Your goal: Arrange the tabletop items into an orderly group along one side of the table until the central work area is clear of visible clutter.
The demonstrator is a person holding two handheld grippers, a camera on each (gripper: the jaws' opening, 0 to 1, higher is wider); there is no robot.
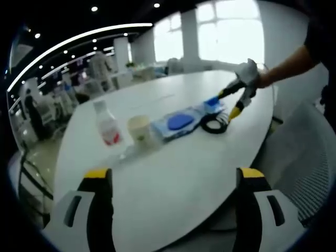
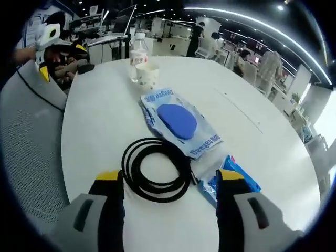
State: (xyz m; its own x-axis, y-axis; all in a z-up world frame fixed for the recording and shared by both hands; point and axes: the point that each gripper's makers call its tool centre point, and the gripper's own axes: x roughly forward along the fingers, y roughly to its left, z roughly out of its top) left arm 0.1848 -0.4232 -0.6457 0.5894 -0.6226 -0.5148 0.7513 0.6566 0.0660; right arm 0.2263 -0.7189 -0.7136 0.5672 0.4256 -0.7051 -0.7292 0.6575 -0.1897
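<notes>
Both tools (image 1: 173, 181) (image 2: 169, 181) wide, empty; right above black cable coil (image 2: 156, 169); wipes pack (image 2: 179, 122) lettering unreadable.

The left gripper view looks along the surface (image 1: 173, 178) from its near edge, while the right gripper view faces back, close above the shared black cable coil (image 2: 156, 169).

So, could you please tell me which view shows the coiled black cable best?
The right gripper view: the black cable lies close and whole, just ahead of the open right gripper, beside the wipes pack. In the left gripper view the cable is small and far across the table.
</notes>
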